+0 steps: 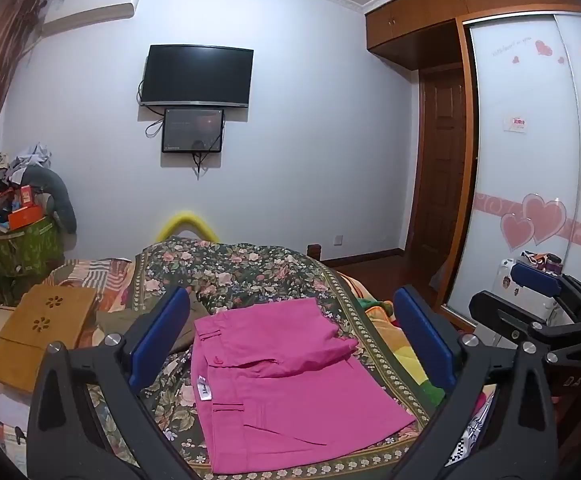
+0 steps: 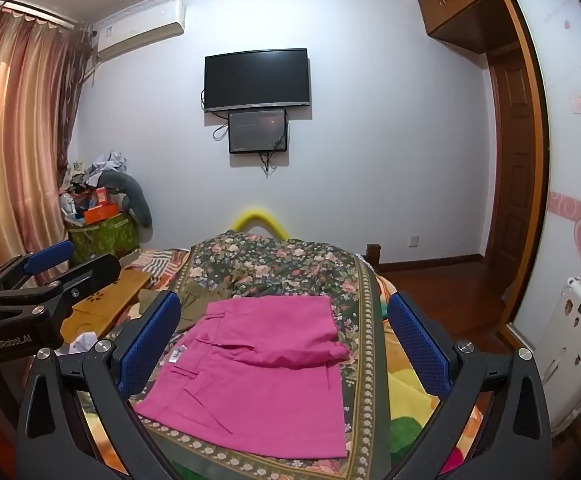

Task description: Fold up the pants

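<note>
The pink pants [image 1: 286, 384] lie folded into a compact rectangle on the dark floral blanket [image 1: 242, 272] of the bed; they also show in the right wrist view [image 2: 262, 376]. A folded layer lies across the top half, waistband at the left. My left gripper [image 1: 290, 332] is open and empty, held above the pants. My right gripper [image 2: 286, 328] is open and empty, also above the pants. The right gripper shows at the right edge of the left wrist view [image 1: 538, 304]; the left gripper shows at the left of the right wrist view [image 2: 46, 276].
An olive garment [image 2: 198, 304] lies just left of the pants. A wooden lap tray [image 1: 42, 328] sits at the bed's left side. A green bin of clutter [image 1: 26, 248] stands by the curtain. A wardrobe [image 1: 530, 168] and white suitcase [image 2: 574, 344] are on the right.
</note>
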The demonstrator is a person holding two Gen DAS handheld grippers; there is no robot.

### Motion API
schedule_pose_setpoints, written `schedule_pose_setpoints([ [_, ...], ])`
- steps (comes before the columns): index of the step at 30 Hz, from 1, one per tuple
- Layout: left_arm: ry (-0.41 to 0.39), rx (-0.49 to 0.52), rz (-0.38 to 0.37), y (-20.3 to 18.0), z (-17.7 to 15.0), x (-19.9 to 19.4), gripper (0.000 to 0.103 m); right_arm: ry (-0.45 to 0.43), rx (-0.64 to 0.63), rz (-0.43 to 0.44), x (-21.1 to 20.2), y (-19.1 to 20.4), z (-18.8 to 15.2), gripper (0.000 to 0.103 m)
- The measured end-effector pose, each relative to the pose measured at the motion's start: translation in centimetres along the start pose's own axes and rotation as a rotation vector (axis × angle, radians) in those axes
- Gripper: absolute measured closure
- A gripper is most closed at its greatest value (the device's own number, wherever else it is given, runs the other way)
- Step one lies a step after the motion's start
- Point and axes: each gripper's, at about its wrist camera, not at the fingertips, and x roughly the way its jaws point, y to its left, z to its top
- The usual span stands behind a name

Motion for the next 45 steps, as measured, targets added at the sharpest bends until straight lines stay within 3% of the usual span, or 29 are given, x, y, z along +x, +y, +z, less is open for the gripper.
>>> schedule_pose_setpoints([
  [9, -0.018, 0.005, 0.001, 0.8, -1.3, -0.3, 0.0, -0.002, 0.002, 0.0, 0.1, 0.0, -0.1, 0.0],
  [45, -0.009, 0.029, 0.009, -0.6, -0.1, 0.6, 0.0, 0.003, 0.02, 0.001, 0.6, -0.2, -0.1, 0.0],
])
